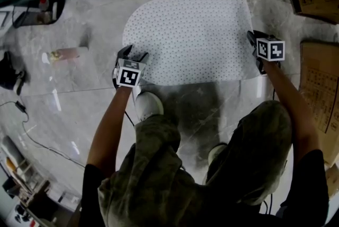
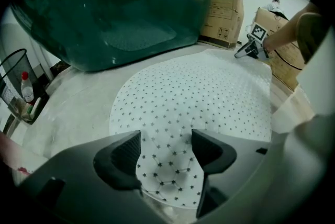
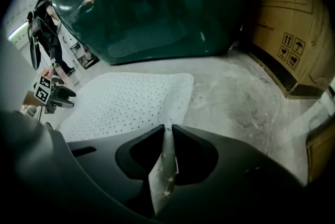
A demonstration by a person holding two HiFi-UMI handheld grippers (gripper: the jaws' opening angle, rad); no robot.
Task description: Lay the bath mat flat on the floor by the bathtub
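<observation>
Dotted bath mat point(image 1: 190, 35) (rounded), marbled floor point(image 1: 79, 109)

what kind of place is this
Likely a mock bathroom set up in a storage or work space: a dark green bathtub, a white bath mat on the stone-look floor, and cardboard boxes alongside.

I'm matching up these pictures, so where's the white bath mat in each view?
Head view: bath mat upper centre.
Left gripper view: centre, near edge between the left hand-held gripper's spread jaws.
Right gripper view: left of centre, corner pinched by the right hand-held gripper.
Shared landmark: the dark bathtub beyond the mat.
</observation>
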